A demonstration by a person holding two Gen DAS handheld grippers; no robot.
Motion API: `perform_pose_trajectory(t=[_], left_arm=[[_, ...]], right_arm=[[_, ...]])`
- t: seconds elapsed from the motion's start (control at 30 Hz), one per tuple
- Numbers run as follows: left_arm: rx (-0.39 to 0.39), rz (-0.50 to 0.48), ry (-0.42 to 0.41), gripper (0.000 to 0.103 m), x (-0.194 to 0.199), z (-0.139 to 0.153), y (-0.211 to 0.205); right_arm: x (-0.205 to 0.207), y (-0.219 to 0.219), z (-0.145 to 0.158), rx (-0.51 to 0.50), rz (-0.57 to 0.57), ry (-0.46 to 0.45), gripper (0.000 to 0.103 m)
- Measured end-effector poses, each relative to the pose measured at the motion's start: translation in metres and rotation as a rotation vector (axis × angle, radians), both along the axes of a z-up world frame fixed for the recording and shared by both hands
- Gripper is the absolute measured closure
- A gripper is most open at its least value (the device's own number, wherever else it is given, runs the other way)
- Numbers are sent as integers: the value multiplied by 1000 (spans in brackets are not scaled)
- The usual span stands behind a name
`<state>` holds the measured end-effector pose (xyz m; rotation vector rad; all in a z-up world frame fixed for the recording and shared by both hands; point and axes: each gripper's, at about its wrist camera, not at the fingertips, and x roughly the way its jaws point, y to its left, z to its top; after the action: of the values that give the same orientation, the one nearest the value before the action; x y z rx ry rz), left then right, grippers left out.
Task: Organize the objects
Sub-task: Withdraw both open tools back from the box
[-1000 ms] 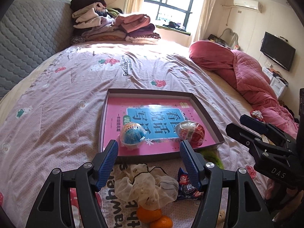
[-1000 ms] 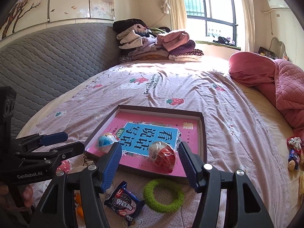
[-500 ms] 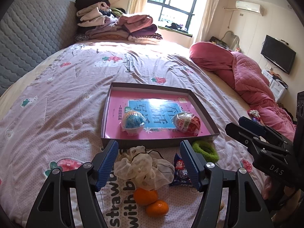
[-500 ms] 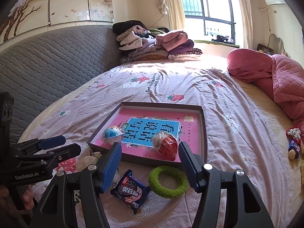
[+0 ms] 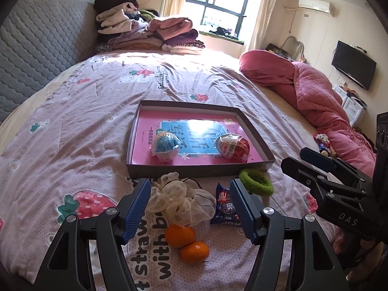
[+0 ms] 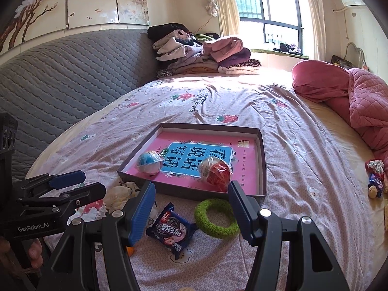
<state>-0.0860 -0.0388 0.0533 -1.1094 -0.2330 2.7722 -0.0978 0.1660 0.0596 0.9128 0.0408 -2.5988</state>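
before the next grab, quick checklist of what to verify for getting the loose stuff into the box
1. Left gripper open and empty: ok.
2. Right gripper open and empty: ok.
3. Cream scrunchie framed by the left jaws, not yet touched: ok.
4. Cookie packet and green ring lie apart ahead of the right gripper: ok.
5. Free floor in the box beside the blue egg and red egg: ok.
6. Two oranges reachable without nudging the scrunchie: cannot tell.
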Motion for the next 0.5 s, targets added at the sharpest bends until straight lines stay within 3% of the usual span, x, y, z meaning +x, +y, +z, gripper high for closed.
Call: perform_pose_trajectory(t=[0.5], left_arm=[[2, -8, -20, 34, 16, -1, 1]], right_arm=[[16, 1, -4, 12, -5, -18, 41]])
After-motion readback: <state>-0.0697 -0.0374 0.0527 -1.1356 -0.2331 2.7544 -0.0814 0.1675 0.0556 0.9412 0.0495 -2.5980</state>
